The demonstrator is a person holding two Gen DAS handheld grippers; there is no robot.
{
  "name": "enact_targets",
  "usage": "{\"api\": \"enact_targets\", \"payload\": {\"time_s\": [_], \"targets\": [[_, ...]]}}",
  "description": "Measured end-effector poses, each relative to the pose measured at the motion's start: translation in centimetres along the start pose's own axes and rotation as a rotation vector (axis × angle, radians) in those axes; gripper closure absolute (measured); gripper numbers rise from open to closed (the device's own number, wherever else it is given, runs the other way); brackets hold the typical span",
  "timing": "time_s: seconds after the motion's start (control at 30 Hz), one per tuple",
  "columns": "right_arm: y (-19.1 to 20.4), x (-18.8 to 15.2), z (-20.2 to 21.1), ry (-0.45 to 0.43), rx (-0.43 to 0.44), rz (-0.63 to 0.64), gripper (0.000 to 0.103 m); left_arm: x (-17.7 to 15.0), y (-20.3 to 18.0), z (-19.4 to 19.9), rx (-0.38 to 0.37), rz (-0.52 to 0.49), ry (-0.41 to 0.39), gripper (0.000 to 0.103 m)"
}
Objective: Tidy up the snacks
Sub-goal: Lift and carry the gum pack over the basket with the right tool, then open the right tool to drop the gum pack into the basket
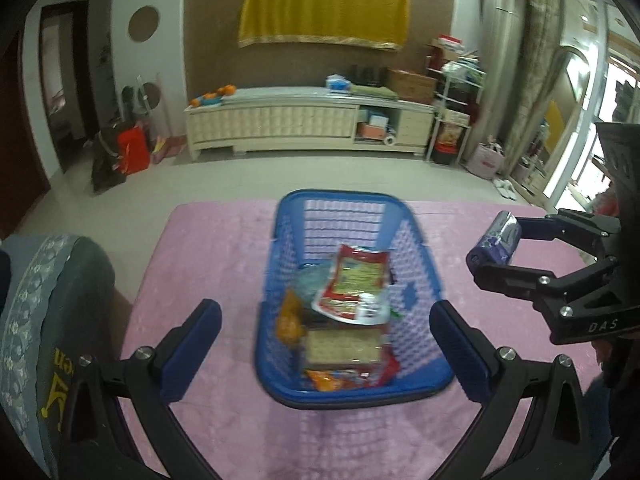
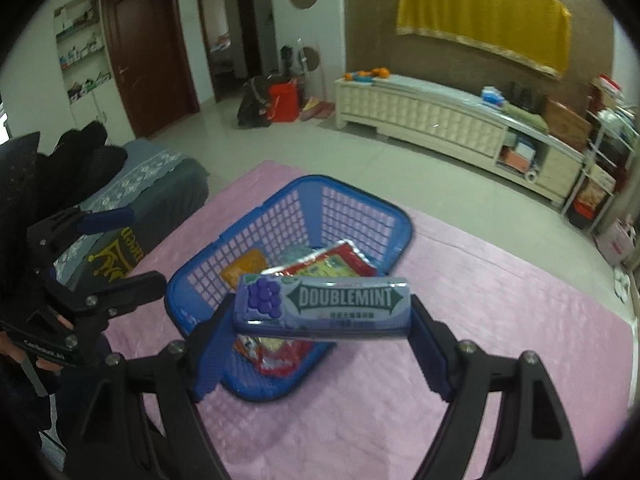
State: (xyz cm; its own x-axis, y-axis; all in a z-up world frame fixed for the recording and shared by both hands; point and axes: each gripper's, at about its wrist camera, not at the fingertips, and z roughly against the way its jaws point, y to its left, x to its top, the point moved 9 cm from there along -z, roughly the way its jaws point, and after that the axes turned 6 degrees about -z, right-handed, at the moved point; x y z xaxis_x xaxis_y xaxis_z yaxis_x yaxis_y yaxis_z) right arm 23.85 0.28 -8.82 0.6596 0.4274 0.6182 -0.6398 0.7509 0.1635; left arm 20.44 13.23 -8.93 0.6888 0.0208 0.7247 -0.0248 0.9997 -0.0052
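A blue plastic basket stands on the pink cloth and holds several snack packs, among them a red packet and a cracker pack. My left gripper is open and empty, its fingers either side of the basket's near end. My right gripper is shut on a purple Doublemint tin, held in the air just in front of the basket. In the left wrist view the right gripper with the tin hangs to the right of the basket.
The pink cloth covers the table. A grey cushioned seat sits at the table's left edge. A white TV cabinet stands across the tiled floor.
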Motion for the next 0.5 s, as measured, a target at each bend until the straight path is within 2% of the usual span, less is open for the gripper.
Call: {"api": "enact_targets", "payload": {"time_s": [0.2,0.5], "targets": [[1.6,1.8,-5.1,0.06,0.031,0.045,0.02,0.1,4.5,-3.4,0.013,0.067,0.055,0.0],[2.1,3.8,-11.0,0.136,0.028,0.09,0.02,1.0,6.9,-7.2,0.014,0.07,0.109,0.0]]}}
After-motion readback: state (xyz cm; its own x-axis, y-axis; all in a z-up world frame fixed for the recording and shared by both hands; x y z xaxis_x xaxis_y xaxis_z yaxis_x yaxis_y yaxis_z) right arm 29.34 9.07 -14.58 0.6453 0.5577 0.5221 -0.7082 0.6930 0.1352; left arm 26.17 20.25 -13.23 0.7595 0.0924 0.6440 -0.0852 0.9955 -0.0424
